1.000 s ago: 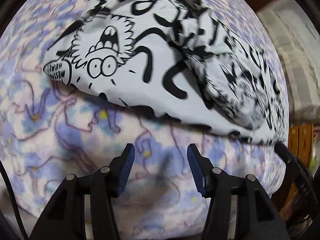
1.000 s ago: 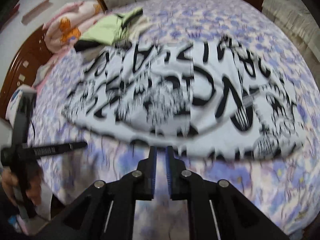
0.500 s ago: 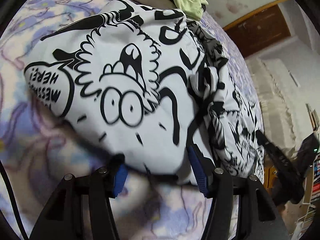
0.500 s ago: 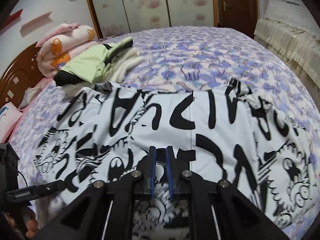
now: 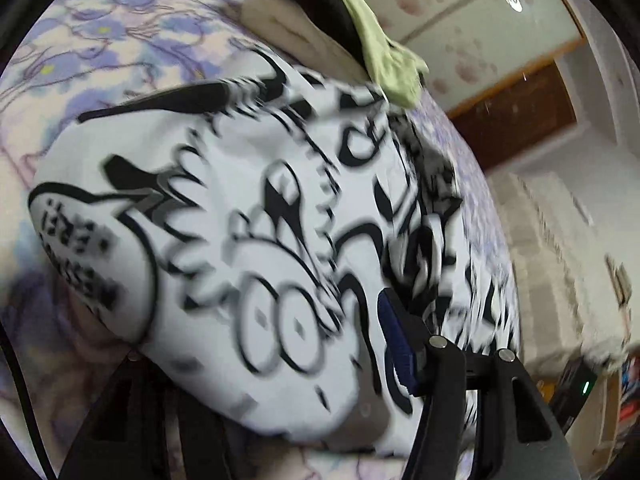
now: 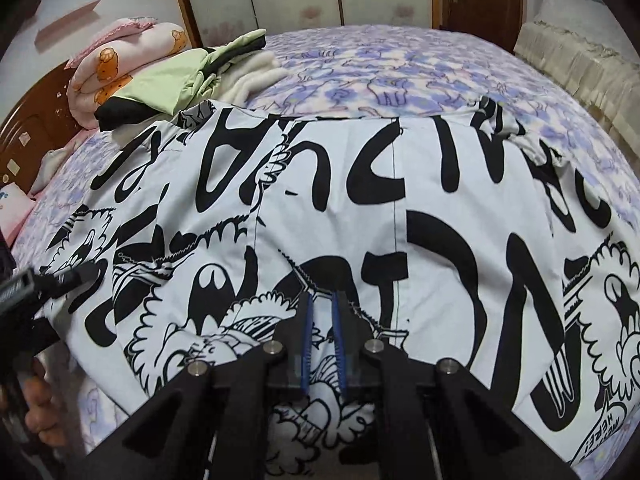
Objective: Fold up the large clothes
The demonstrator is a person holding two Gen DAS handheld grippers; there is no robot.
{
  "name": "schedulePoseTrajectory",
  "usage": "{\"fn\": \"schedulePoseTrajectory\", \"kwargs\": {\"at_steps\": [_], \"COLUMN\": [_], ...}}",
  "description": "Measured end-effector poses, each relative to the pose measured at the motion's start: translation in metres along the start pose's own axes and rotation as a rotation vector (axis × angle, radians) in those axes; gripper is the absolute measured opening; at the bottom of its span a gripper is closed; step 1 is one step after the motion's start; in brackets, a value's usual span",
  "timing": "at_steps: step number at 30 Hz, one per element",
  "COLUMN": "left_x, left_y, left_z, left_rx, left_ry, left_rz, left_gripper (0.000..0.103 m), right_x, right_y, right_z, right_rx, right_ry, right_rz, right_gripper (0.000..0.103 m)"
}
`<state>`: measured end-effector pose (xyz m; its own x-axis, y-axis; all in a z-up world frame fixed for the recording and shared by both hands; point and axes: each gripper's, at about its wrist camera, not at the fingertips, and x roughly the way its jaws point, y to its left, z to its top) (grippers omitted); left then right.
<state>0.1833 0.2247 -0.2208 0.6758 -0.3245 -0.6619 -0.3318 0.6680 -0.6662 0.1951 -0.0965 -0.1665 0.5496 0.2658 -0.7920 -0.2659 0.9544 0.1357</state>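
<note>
Since half a second ago, both claws have moved forward over the large white cotton garment with black cartoon print (image 6: 360,208). The left claw (image 5: 256,356) now has this cloth between its fingers: one blue-padded finger (image 5: 394,344) shows on the right, the other is hidden under the fabric, so the claw looks spread around the near edge, but I cannot tell if it already presses. The right claw (image 6: 321,340) has its pads almost pressed together, over the printed cloth; whether a fold is pinched between them I cannot tell.

The garment lies spread on the purple flowered bedsheet (image 6: 400,68), ahead of and beneath both claws. I judge the step is taking the near hem; next, both claws should grip firmly and carry it forward.

Only the right view shows the whole garment, and the green-and-black folded clothing (image 6: 172,80) far ahead on the left.
</note>
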Motion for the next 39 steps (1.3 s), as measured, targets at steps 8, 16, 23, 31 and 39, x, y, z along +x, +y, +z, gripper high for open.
{"fn": "schedulePoseTrajectory", "kwargs": {"at_steps": [8, 16, 23, 31, 39], "left_x": [-0.006, -0.033, -0.025, 0.073, 0.146], "left_y": [-0.055, -0.235, -0.339, -0.369, -0.35], "left_z": [0.007, -0.044, -0.13, -0.229, -0.261], "left_rx": [0.184, 0.785, 1.067, 1.17, 1.254], "left_ry": [-0.099, -0.264, -0.259, 0.02, 0.18], "left_rz": [0.205, 0.208, 0.034, -0.106, 0.023], "left_gripper": [0.012, 0.01, 0.01, 0.01, 0.016], "right_x": [0.003, 0.004, -0.087, -0.146, -0.128], "right_y": [-0.009, -0.027, -0.116, -0.231, -0.247], "right_z": [-0.004, 0.002, -0.005, -0.079, -0.127], "right_rx": [0.05, 0.147, 0.326, 0.473, 0.553], "right_ry": [0.082, 0.174, 0.049, 0.007, 0.097], "right_rz": [0.079, 0.19, 0.219, -0.053, -0.087], "right_gripper": [0.01, 0.01, 0.01, 0.01, 0.01]}}
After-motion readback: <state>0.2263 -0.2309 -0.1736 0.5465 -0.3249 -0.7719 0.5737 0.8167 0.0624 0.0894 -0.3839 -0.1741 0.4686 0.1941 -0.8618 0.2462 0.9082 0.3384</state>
